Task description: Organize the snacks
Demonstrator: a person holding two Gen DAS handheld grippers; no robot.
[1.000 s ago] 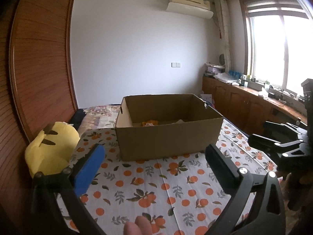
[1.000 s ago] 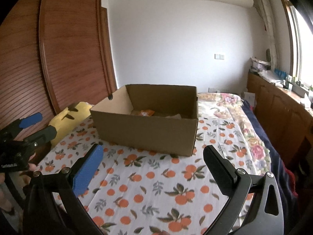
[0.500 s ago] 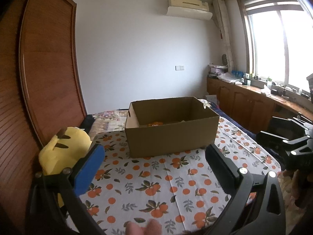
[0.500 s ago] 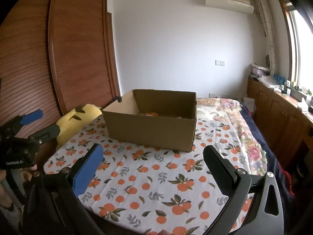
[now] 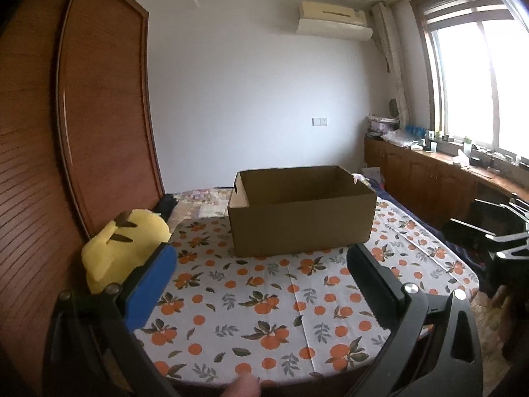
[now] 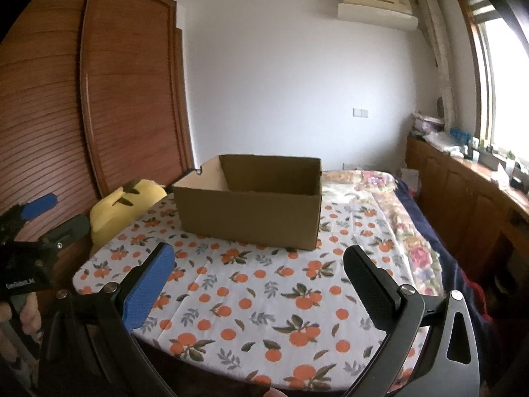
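An open brown cardboard box (image 5: 302, 220) stands at the far side of a table with an orange-print cloth (image 5: 264, 301); it also shows in the right wrist view (image 6: 251, 211). Its contents are hidden by its walls. My left gripper (image 5: 261, 264) is open and empty, held back above the near table edge. My right gripper (image 6: 259, 264) is open and empty, also well short of the box. Each gripper shows at the edge of the other's view, the right one (image 5: 496, 231) and the left one (image 6: 36, 218).
A yellow plush toy (image 5: 122, 248) lies at the table's left, by a brown wooden wardrobe (image 5: 66, 132). A bed with a floral cover (image 6: 380, 192) lies behind and right of the table. Wooden cabinets (image 5: 429, 178) run under the window.
Both grippers have pulled back and away from the box. The snacks seen inside the box earlier are now hidden below its rim. More of the table shows.
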